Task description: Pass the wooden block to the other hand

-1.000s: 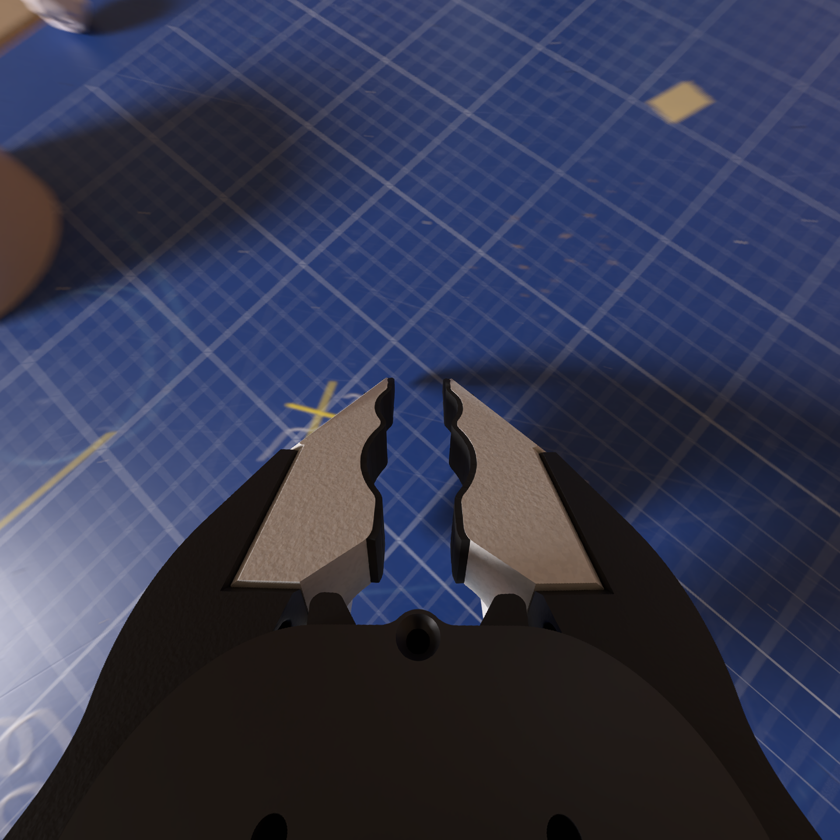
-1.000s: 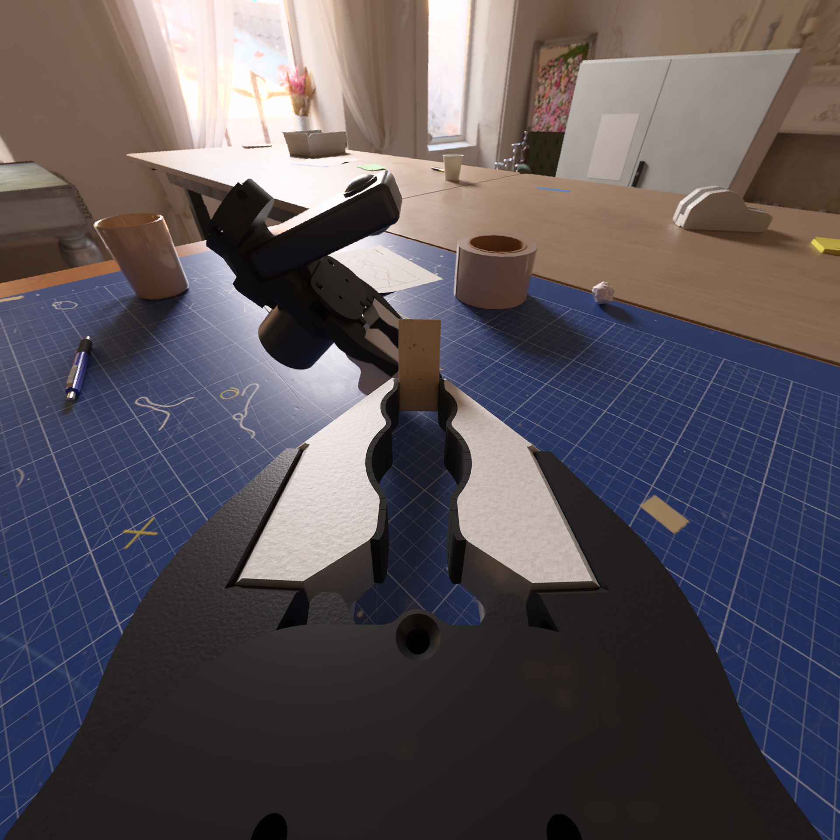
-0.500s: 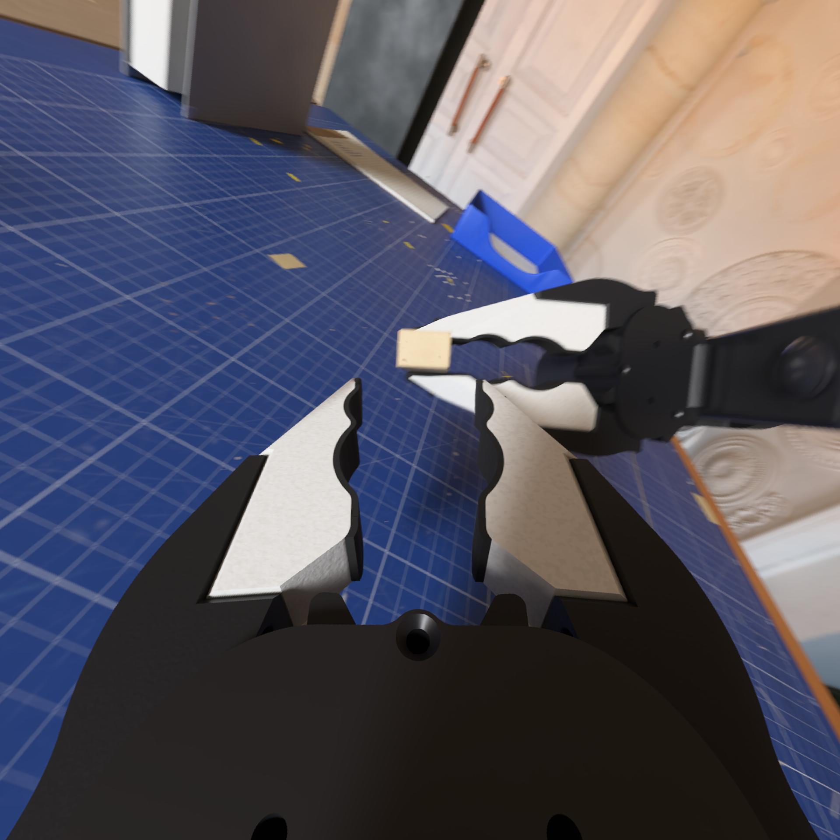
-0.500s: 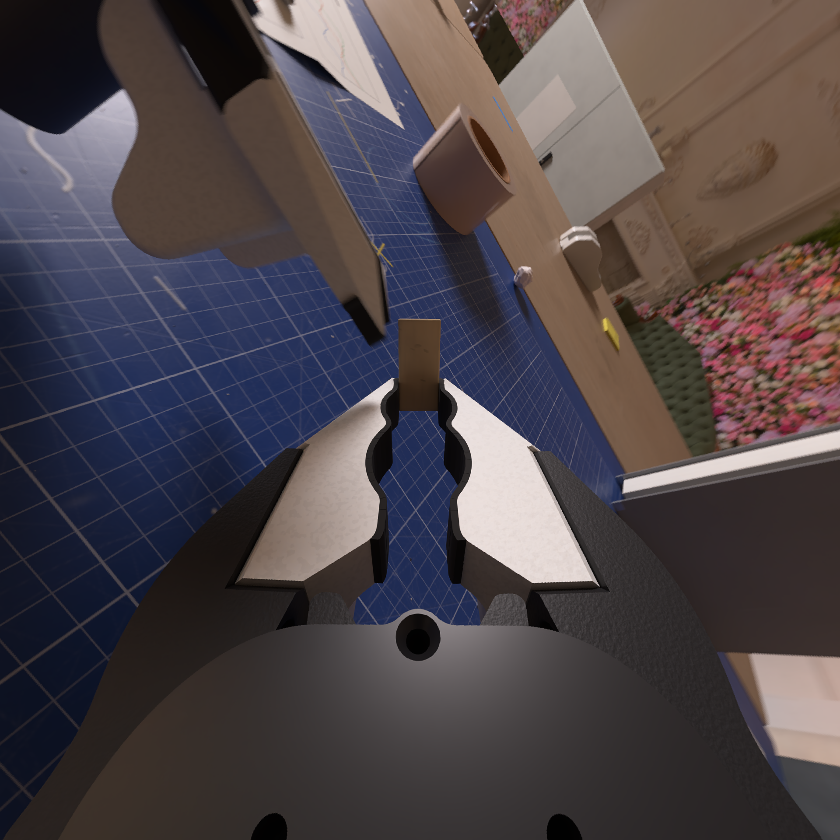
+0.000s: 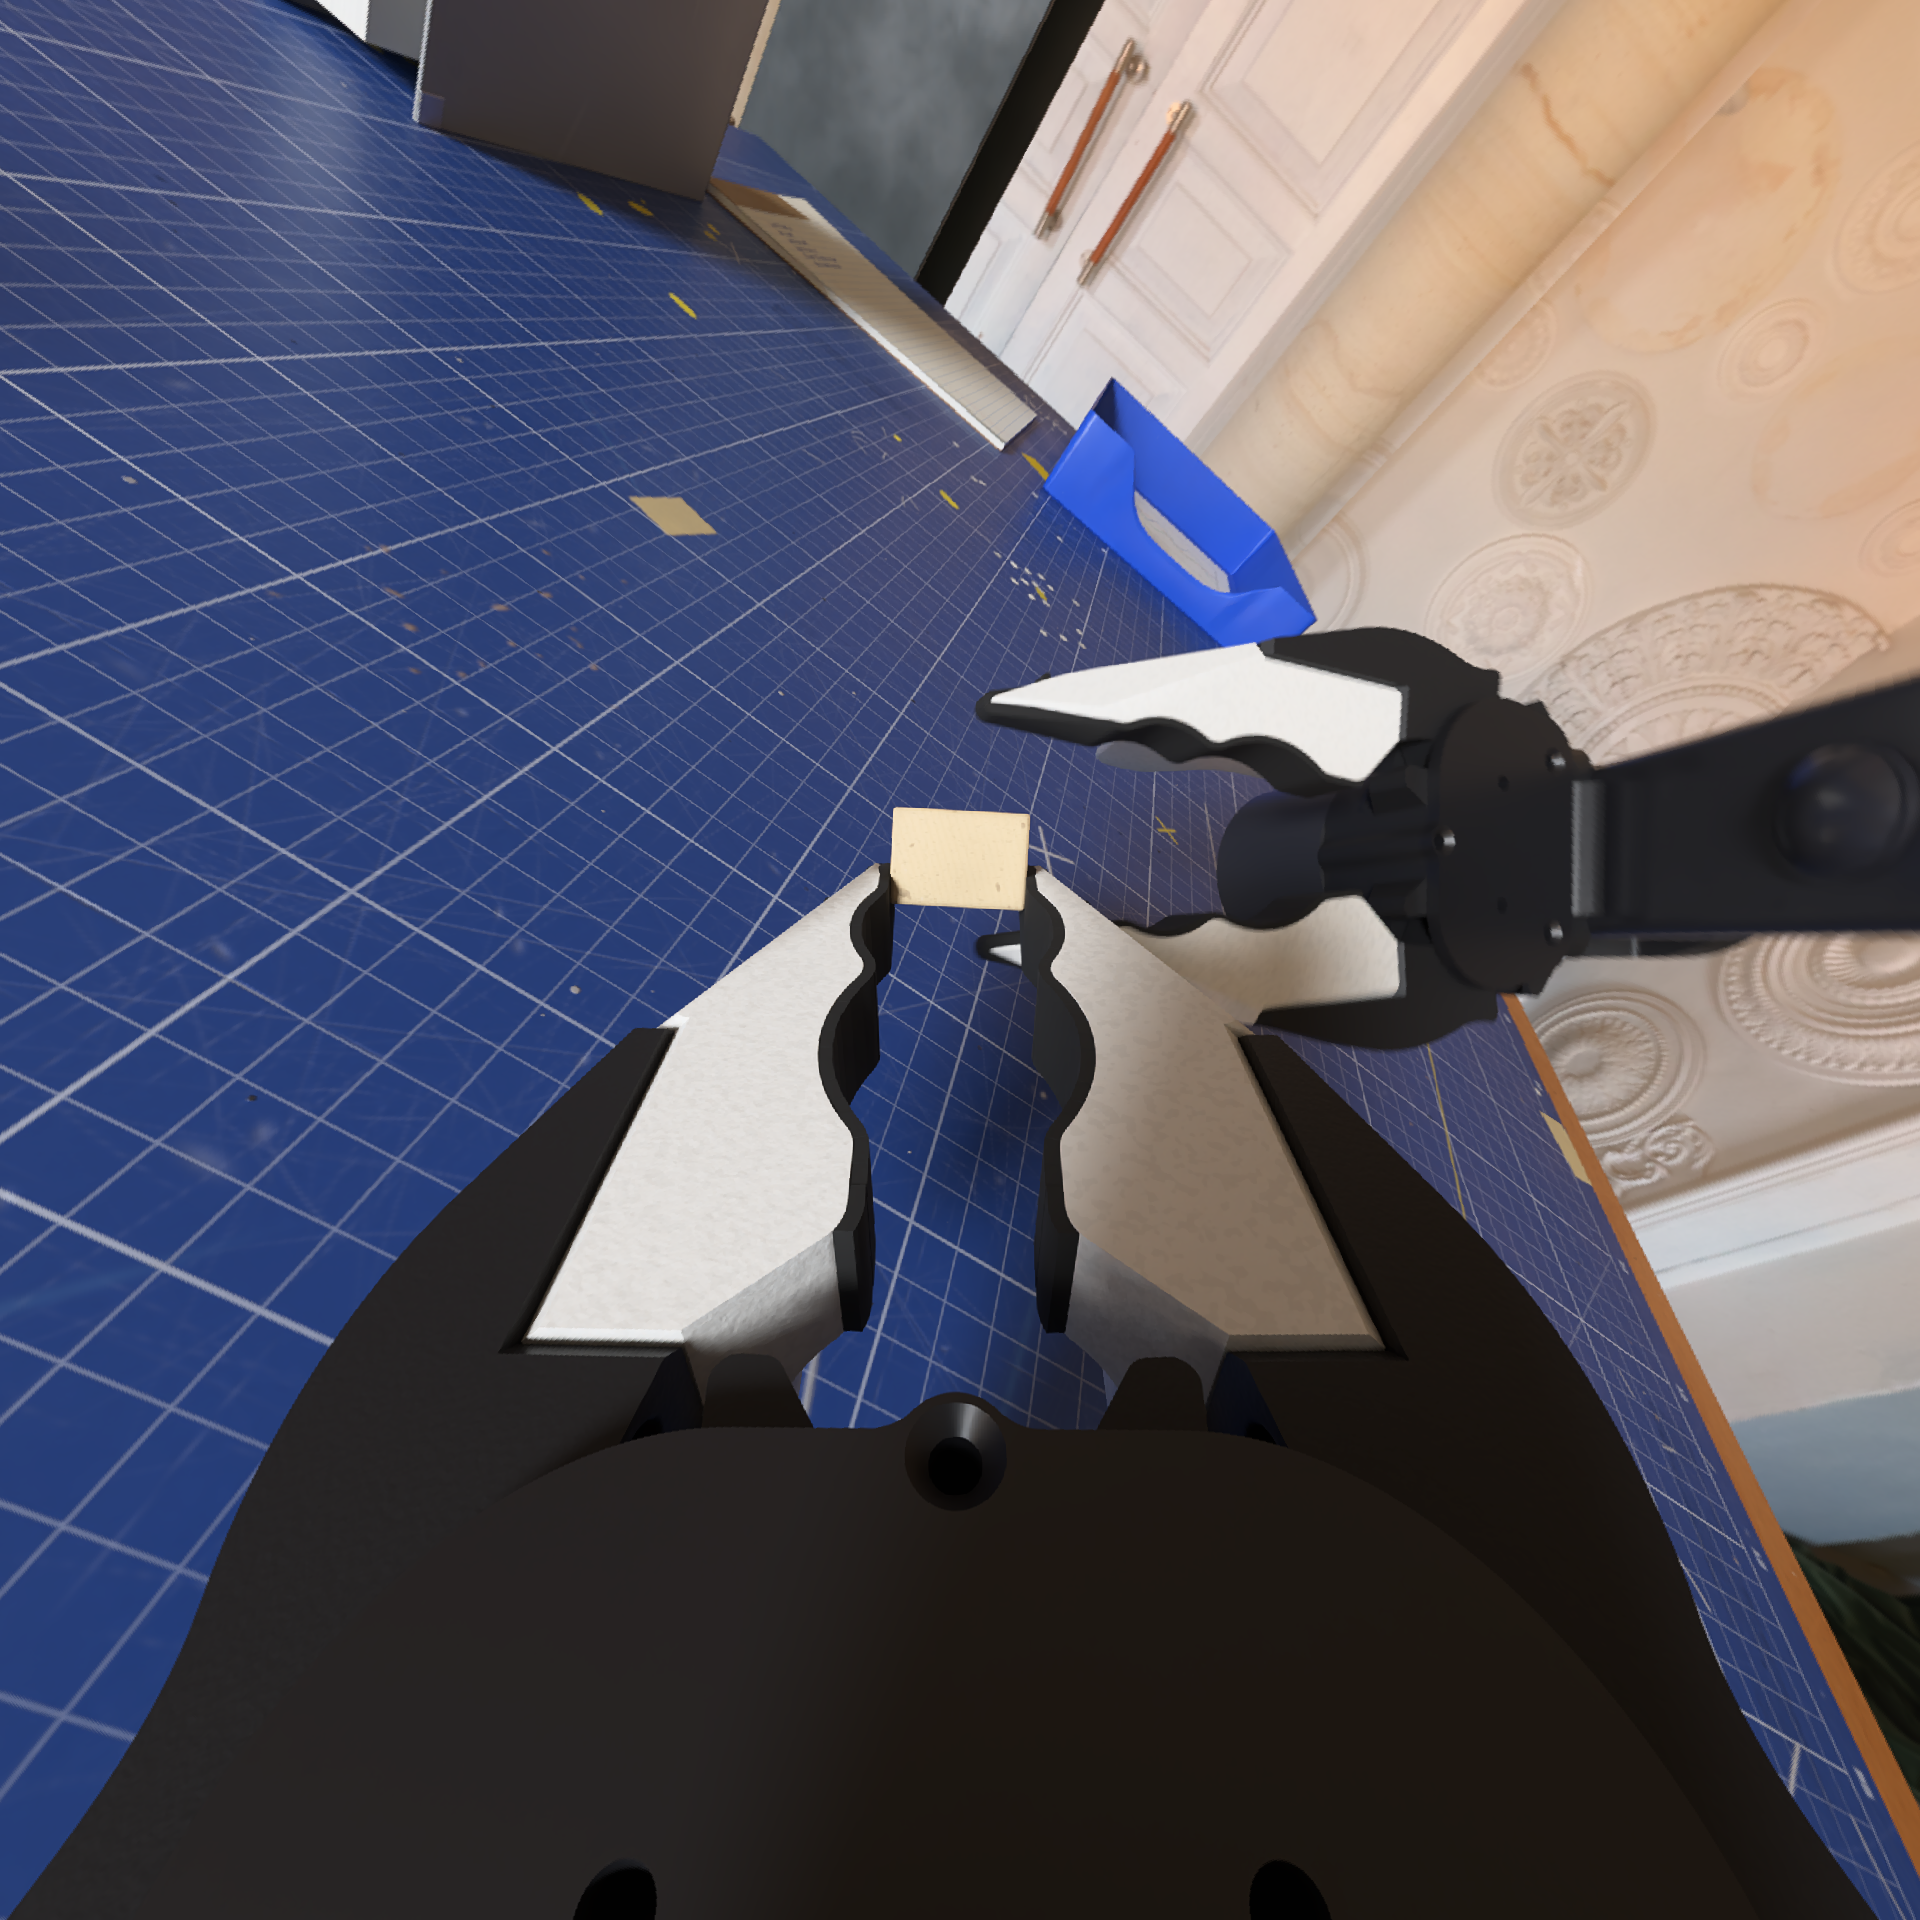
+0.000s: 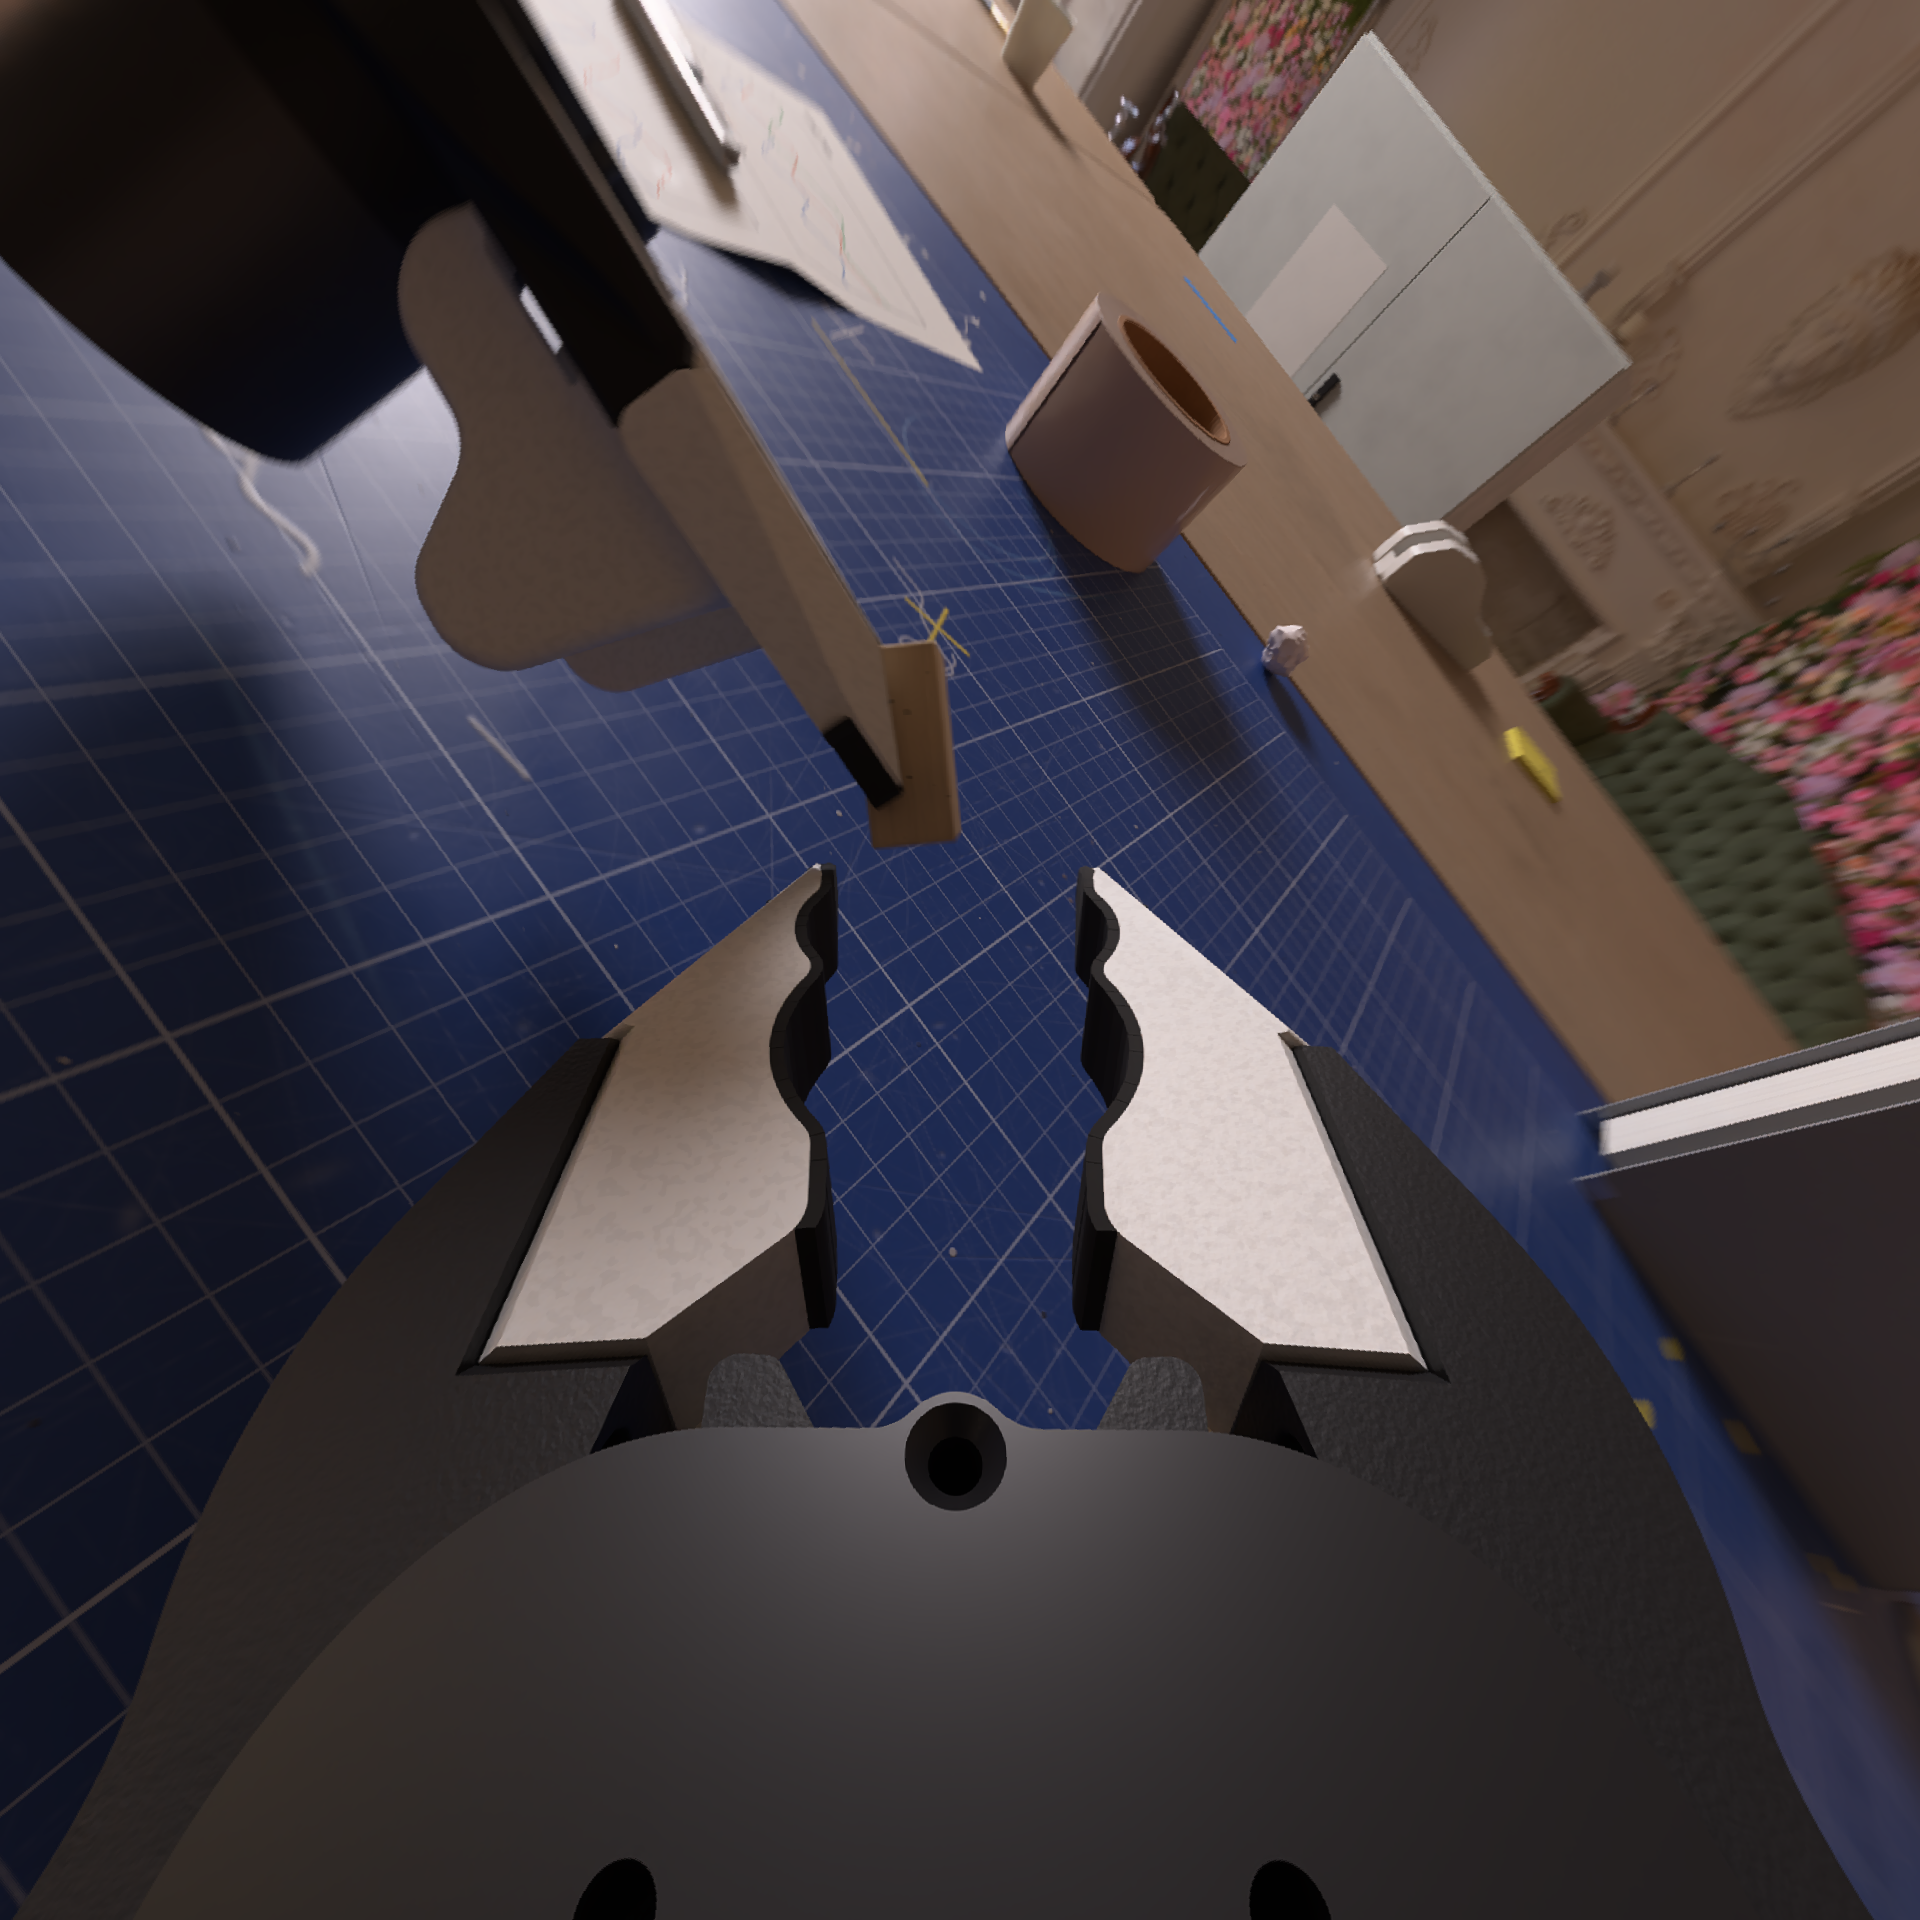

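Block (image 5: 960, 858): pale, flat, smooth-grained wood slab, pinched at the tips of the left gripper (image 5: 958, 896), above the mat (image 5: 416, 623).
Left gripper: pressed onto the block's two narrow edges, judged so its broad faces stay free.
Right gripper (image 6: 954, 891): fingers spread, empty, just beside the block; release judged complete.
Fingers (image 6: 675, 1143): grainy white wedges with wavy black pads.
Mat: blue, gridded, scuffed.
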You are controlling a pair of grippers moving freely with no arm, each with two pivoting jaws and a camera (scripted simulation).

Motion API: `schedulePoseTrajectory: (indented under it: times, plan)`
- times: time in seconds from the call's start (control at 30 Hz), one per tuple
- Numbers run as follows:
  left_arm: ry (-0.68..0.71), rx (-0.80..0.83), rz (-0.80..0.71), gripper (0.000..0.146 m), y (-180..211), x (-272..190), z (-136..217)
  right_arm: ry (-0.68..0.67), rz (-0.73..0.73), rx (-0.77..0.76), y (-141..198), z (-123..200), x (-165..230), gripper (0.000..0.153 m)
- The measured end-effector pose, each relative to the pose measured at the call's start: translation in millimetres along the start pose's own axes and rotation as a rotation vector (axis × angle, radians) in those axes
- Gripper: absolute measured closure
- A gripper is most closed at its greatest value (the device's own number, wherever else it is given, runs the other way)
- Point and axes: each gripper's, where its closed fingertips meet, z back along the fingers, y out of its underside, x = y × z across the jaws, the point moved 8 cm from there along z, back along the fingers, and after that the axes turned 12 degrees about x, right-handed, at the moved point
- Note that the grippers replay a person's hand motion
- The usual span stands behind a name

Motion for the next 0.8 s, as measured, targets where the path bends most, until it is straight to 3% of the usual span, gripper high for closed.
schedulePoseTrajectory:
  times: [0.3,0.53,0.67,0.8]
  plan:
    - [0.035,-0.028,0.031,0.122,-2,11,11,-0.277,-0.472,-0.198,24,10,-42,0.1]
    - [0.079,-0.021,-0.064,0.122,-3,2,11,-0.329,-0.495,-0.226,25,11,-43,0.103]
    - [0.062,-0.024,-0.148,0.122,-3,-4,12,-0.369,-0.578,-0.304,26,16,-50,0.112]
    - [0.055,-0.037,-0.165,0.122,-4,-5,14,-0.295,-0.656,-0.386,34,27,-69,0.123]
